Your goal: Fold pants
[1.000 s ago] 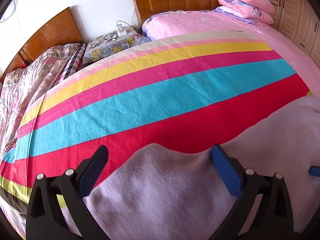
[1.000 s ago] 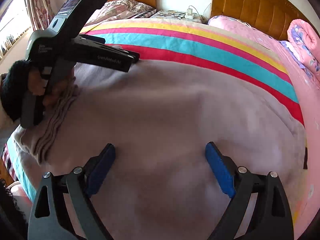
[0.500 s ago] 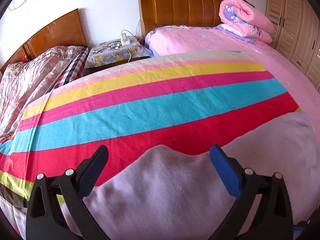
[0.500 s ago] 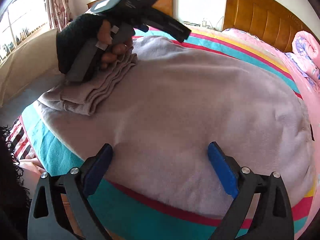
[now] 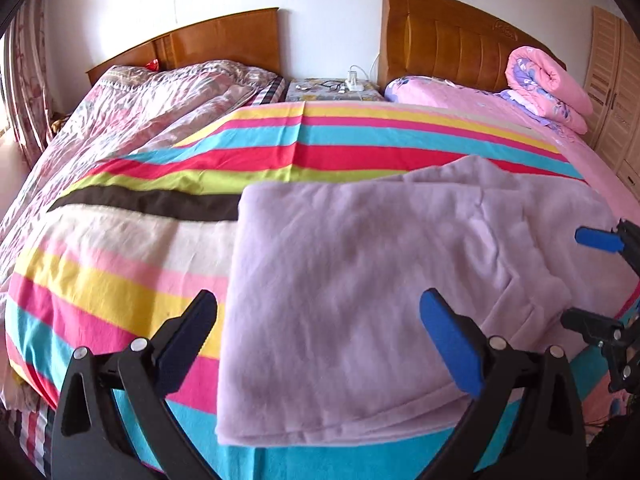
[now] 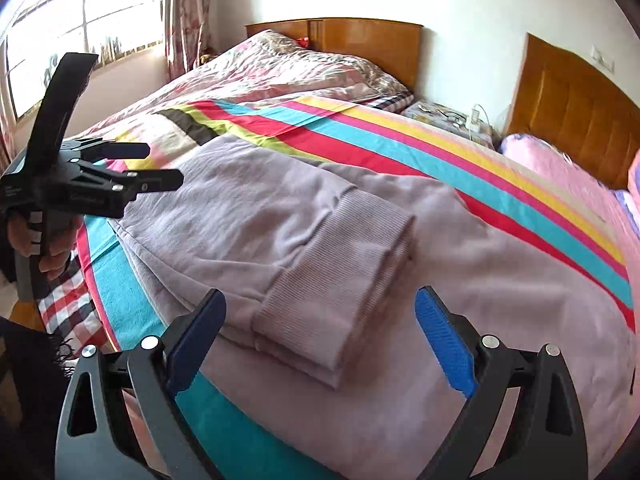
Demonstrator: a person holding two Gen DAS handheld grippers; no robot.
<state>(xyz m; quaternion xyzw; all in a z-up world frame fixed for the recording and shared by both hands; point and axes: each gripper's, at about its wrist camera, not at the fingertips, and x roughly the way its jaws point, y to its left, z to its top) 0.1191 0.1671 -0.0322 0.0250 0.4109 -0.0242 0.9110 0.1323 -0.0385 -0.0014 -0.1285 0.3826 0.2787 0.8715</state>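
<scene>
1. Your left gripper (image 5: 318, 338) sits at the bottom of the left wrist frame, its 2 fingers spread wide and holding nothing; the folded pants (image 5: 372, 292) lie just beyond and between the blue pads, filling the centre and right of that frame.
2. Your right gripper (image 6: 320, 330) fills the bottom of the right wrist frame, jaws likewise wide apart and empty. The ribbed cuff end (image 6: 344, 280) of the pants lies folded on top of the garment, right between and just ahead of the 2 fingers.
3. In the right wrist view, your left gripper also shows at centre left, held in your hand (image 6: 44, 244), its tips parted and hanging above the near-left corner of the pants without touching them.
4. At the right edge of the left wrist frame, the tips of your right gripper show, 1 blue pad above 1 dark one, over the right end of the pants.
5. There is 1 pair of pants, lilac, lying on 1 striped blanket (image 5: 132, 264).
6. Further back stand 2 wooden headboards: the left one (image 5: 224, 40) in the upper centre, the right one (image 5: 452, 44) in the upper right.
7. Between them sits 1 nightstand (image 5: 332, 90), and 1 rolled pink quilt (image 5: 548, 88) lies at the upper right.
</scene>
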